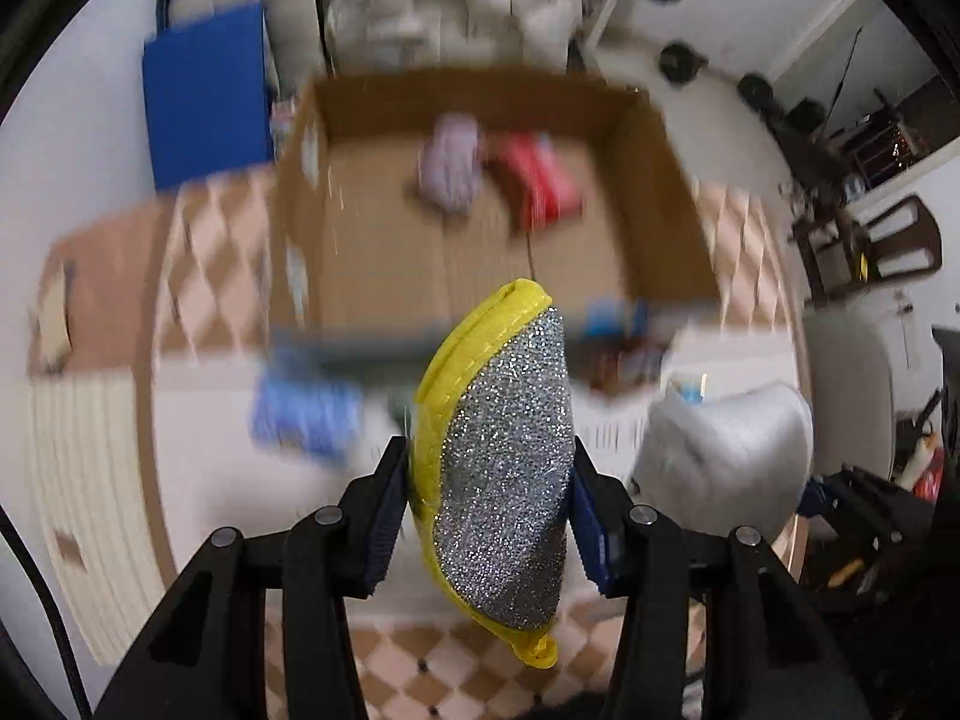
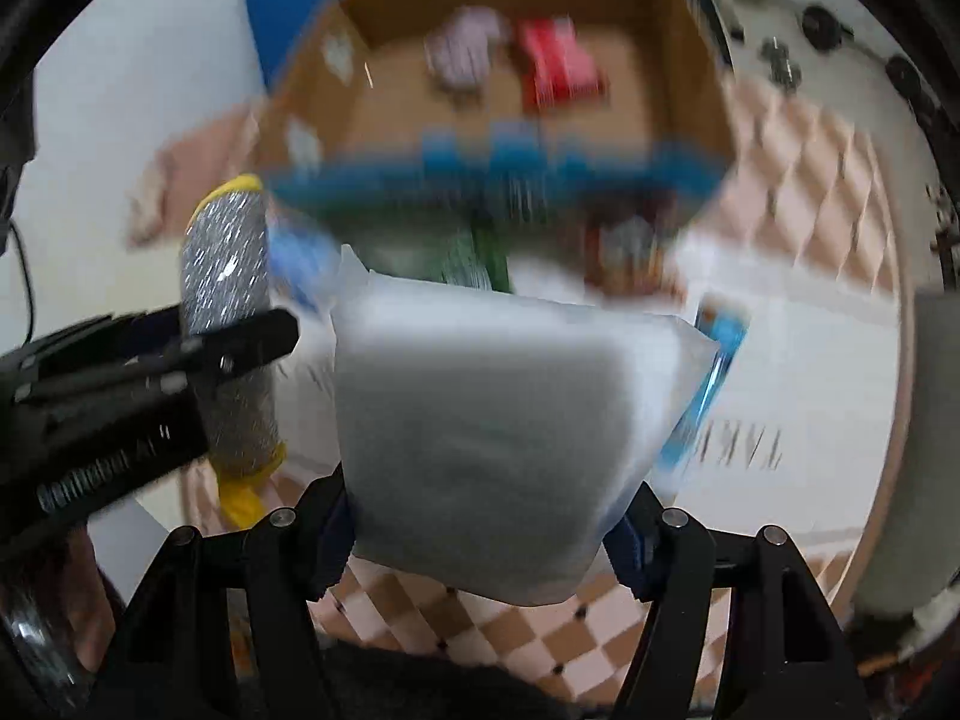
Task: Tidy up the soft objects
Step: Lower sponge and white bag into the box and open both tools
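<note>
My left gripper [image 1: 489, 516] is shut on a yellow-edged silver scrub sponge [image 1: 504, 468], held in the air before an open cardboard box [image 1: 654, 138]. The box holds a lilac soft item [image 1: 450, 165] and a red one [image 1: 540, 177]. My right gripper [image 2: 486, 528] is shut on a grey sponge in a clear plastic bag [image 2: 486, 438]. In the right wrist view the left gripper [image 2: 240, 348] and silver sponge [image 2: 228, 264] are at the left, and the box [image 2: 696, 60] is ahead. The bagged sponge also shows in the left wrist view [image 1: 720, 450].
A blue soft item [image 1: 306, 414] lies on the white surface below the box. A blue board [image 1: 204, 102] leans at the far left. The floor [image 2: 528, 642] has a tan checker pattern. Dark furniture and clutter [image 1: 870, 138] stand at the right. Both views are motion-blurred.
</note>
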### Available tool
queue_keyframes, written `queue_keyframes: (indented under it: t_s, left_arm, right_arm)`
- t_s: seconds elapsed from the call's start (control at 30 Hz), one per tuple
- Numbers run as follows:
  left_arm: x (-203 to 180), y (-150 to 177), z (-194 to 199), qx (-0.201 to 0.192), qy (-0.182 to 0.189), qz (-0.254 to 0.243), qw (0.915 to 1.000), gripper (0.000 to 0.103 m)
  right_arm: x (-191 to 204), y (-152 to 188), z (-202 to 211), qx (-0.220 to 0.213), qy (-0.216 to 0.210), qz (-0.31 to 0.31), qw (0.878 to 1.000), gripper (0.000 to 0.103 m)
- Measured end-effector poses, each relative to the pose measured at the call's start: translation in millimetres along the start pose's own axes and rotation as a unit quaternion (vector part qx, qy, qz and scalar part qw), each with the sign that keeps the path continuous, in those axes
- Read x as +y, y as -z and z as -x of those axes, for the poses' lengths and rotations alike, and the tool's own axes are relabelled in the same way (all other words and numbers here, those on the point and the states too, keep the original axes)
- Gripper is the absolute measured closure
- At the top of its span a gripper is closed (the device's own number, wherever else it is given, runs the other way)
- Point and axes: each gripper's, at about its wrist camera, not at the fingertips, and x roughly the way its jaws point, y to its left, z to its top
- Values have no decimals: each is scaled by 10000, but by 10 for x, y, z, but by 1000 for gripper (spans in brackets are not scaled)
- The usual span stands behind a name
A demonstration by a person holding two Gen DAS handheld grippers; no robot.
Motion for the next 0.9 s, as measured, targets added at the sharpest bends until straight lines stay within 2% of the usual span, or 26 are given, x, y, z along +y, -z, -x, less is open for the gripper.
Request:
queue_keyframes:
  t_s: [0.03,0.07,0.1,0.17,0.23,0.27,0.37,0.47,0.63,0.9]
  left_arm:
    - [116,-181,142,-66,-51,-38,10000,56]
    - [179,-501,186,-92,-99,-56,9999,56]
    - [221,-630,183,-48,-61,-59,10000,56]
    - [303,-937,-89,192,158,61,9997,56]
    - [373,-1129,-360,469,323,174,9982,56]
    - [424,-1298,-482,623,290,175,9975,56]
    - [324,-1500,-800,998,235,200,9945,56]
    - [300,-1558,-1129,1353,252,210,9903,56]
    - [356,-1506,-1534,1802,308,349,9825,56]
    - [555,-1298,-1840,2165,326,536,9743,56]
  right_arm:
    - [37,-201,131,-93,-16,43,9999,32]
    - [53,-430,218,-225,32,86,9997,32]
    - [-7,-545,273,-301,92,106,9994,32]
    - [-88,-838,327,-435,333,202,9983,32]
    - [-228,-1151,211,-390,411,204,9982,32]
    - [-227,-1437,135,-298,394,185,9986,32]
    - [-348,-1764,-146,-66,383,150,9991,32]
    - [-518,-2032,-530,135,587,127,9981,32]
    - [-730,-2370,-1109,479,632,41,9968,32]
    - [-859,-2390,-1509,917,564,-71,9942,32]
